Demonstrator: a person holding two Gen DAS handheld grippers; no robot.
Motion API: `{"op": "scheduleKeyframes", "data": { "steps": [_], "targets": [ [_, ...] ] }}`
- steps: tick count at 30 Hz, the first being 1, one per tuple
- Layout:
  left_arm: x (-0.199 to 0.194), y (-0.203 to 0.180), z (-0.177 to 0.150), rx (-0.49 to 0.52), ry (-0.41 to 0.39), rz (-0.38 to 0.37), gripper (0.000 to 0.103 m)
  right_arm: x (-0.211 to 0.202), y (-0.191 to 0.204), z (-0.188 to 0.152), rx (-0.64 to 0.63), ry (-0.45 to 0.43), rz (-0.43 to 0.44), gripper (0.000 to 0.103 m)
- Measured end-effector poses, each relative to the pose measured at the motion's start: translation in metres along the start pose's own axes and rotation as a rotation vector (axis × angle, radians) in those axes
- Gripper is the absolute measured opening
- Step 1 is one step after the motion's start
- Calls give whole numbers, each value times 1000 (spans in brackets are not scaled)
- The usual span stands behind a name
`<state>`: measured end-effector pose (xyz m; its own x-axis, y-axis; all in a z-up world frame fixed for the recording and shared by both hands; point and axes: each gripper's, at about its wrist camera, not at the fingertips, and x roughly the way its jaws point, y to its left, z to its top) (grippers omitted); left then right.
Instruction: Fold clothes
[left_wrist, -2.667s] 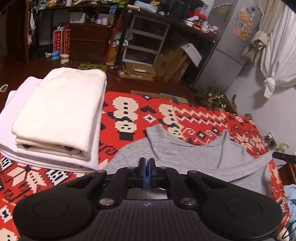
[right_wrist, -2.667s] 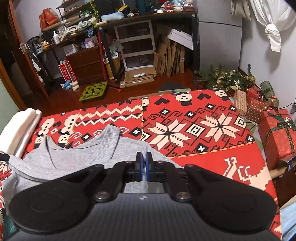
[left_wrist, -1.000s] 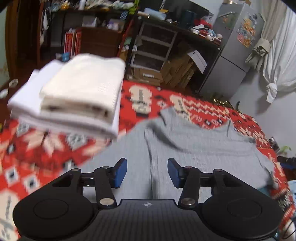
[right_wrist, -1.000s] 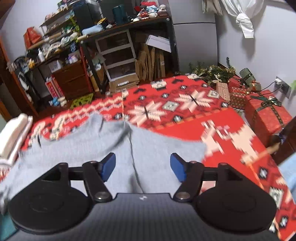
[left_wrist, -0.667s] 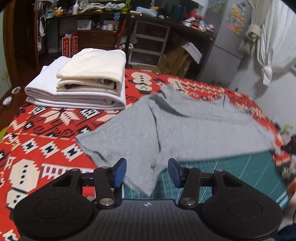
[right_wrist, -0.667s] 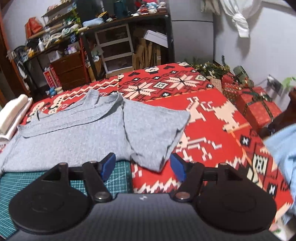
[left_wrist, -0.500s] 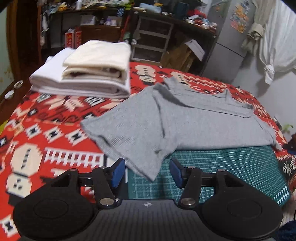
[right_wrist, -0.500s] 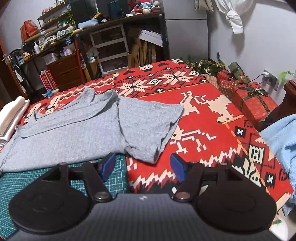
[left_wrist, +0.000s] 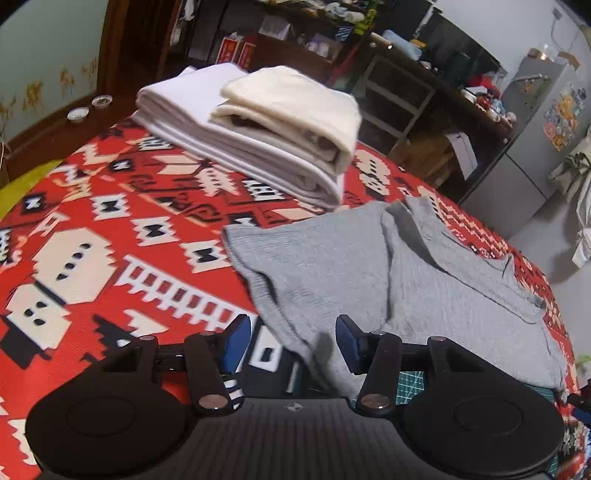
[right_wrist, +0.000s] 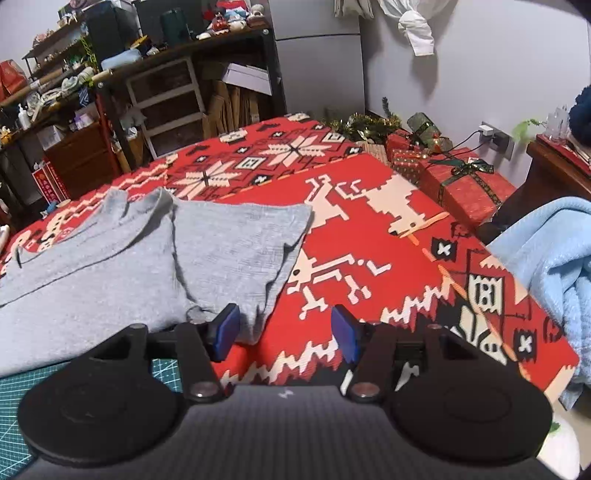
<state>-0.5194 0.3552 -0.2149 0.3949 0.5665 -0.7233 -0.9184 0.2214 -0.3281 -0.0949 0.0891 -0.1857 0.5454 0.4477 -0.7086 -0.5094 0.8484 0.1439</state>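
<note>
on the red patterned counter (left_wrist: 74, 206) the grey shirt (left_wrist: 332, 266) lies spread flat, its body already folded over once so the neckline sits along the far edge, with its near edge over a green cutting mat (right_wrist: 22, 384). a few seconds ago both grippers were pinched shut on the cloth; now the left gripper (left_wrist: 293, 341) and the right gripper (right_wrist: 284, 334) each have their jaws spread wide and hold nothing, so the first fold has been let go and has stayed put. since half a second ago each gripper has dropped lower and swung outward: the left one has a point of the left sleeve (left_wrist: 280, 280) between its blue pads (left_wrist: 236, 341), not yet squeezed, and the right one sits just at the hem corner of the right sleeve (right_wrist: 243, 258), with its left pad touching or nearly touching the cloth. i judge the next step to be folding the sleeves inward over the body, both at once. the sleeve tips are thin and lie flat on the counter, so a pinch may miss or catch the tablecloth too. a stack of folded towels (left_wrist: 258, 136) waits at the far left, well clear of the shirt, and a blue blanket (right_wrist: 546, 266) hangs off to the right
</note>
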Motion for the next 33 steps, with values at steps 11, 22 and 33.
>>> {"op": "scheduleKeyframes", "data": {
  "steps": [11, 22, 33],
  "targets": [
    [11, -23, -6, 202, -19, 53, 6, 15, 24, 3, -102, 26, 38, 4],
    [-55, 0, 2, 153, -43, -22, 4, -51, -3, 7, -51, -39, 89, 2],
    [-93, 30, -49, 141, 119, -10, 4, -111, -37, -57, -65, 117, 81, 2]
  ]
}}
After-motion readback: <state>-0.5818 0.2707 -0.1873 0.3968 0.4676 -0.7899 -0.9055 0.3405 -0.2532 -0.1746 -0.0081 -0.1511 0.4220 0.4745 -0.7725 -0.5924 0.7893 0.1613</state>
